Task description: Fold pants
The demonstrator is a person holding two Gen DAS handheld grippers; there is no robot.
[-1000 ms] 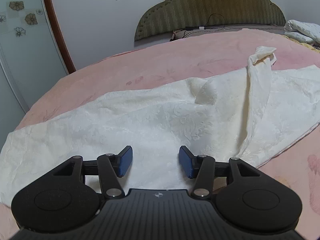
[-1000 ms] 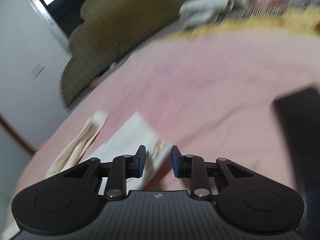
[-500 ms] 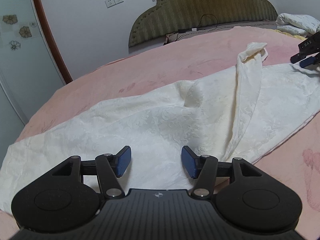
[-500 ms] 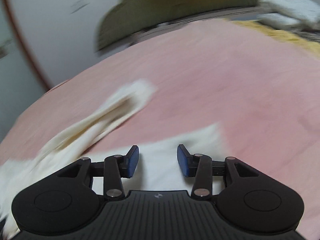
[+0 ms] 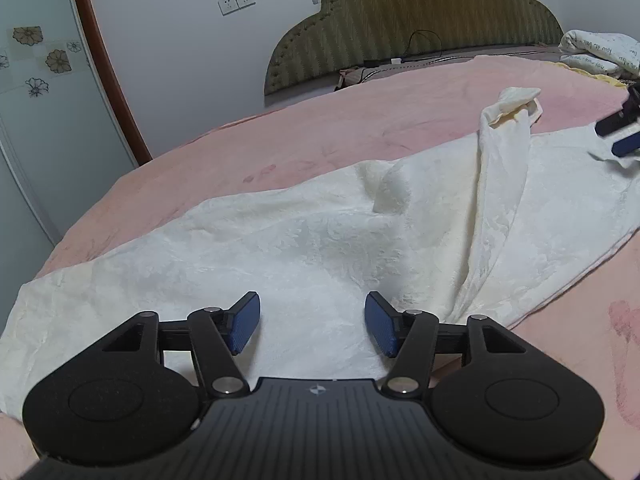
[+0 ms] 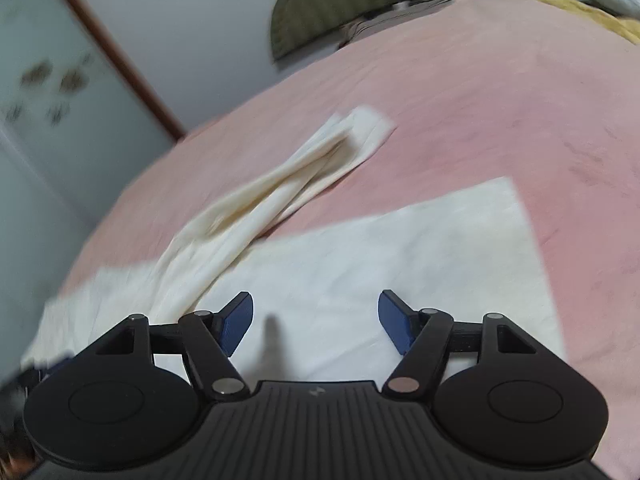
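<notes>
Cream-white patterned pants (image 5: 304, 240) lie spread on a pink bed. One leg is bunched into a narrow twisted strip (image 5: 504, 152) that lies across the flat leg; it also shows in the right wrist view (image 6: 280, 196). My left gripper (image 5: 312, 326) is open and empty, hovering over the near edge of the pants. My right gripper (image 6: 316, 322) is open and empty over the flat leg (image 6: 400, 248); its blue fingertips (image 5: 624, 142) show at the right edge of the left wrist view, by the leg's hem.
The pink bedspread (image 5: 320, 132) surrounds the pants. An olive padded headboard (image 5: 420, 12) stands at the far end, with a folded white blanket (image 5: 596, 52) at the far right. A door with a brown frame (image 5: 104, 64) is on the left.
My right gripper has swung left over the flat leg and opened wider. My left gripper has opened slightly and its view has shifted a little. The pants have not moved.
</notes>
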